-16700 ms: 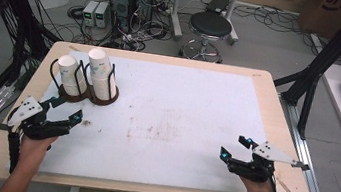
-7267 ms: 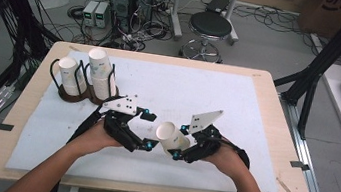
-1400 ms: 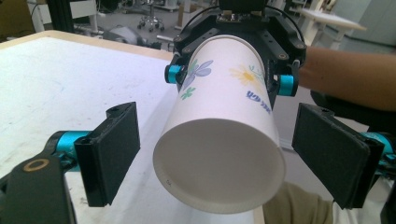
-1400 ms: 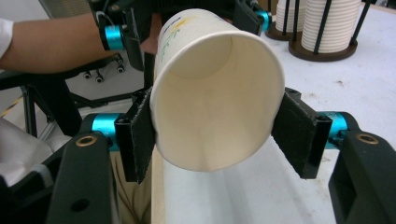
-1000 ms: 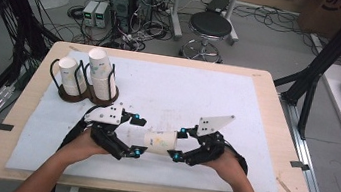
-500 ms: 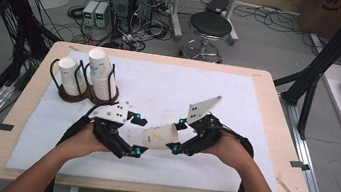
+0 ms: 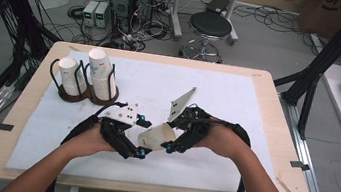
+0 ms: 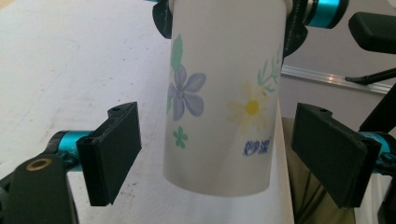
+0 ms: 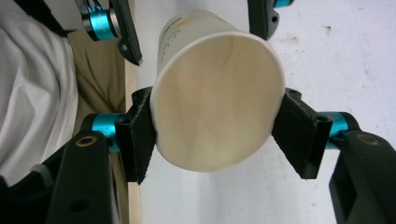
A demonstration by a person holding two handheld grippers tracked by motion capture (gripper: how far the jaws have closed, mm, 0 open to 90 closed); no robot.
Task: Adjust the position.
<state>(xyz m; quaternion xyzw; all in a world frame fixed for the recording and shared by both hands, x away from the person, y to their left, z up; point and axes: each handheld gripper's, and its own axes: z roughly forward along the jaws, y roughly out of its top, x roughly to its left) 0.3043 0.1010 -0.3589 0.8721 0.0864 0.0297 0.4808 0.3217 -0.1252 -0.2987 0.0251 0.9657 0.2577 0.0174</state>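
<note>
My right gripper (image 7: 169, 135) is pinching the flowered paper cup (image 7: 156, 136) near its rim, holding it above the white-covered table (image 7: 238, 100). My left gripper (image 8: 219, 154) is standing spread, fingers (image 8: 112, 147) flanking the cup's base, not touching.

Paper cup (image 8: 219, 98): white outside, printed with a blue-violet flower, green leaf, small teal flower, pale yellow daisy, faint green sprigs, blue lettering; cream-white inside (image 9: 217, 102). Left tongs (image 8: 219, 154): black pads, cyan metal collars, a brass-coloured ring. Right tongs (image 9: 217, 135): black pads, cyan collars too. Tabletop (image 7: 275, 126): light wood rim, white mat (image 7: 223, 98) with faint grey smudges. Cup holder (image 7: 85, 95) left of the held cup: dark brown base, black loops, holding white cups (image 7: 98, 63). Grey-white plates (image 7: 181, 103) with dark dots on the tongs. Khaki trousers (image 9: 100, 79), white cloth beside them. Floor grey; stool (image 7: 210, 25) seat black.
</note>
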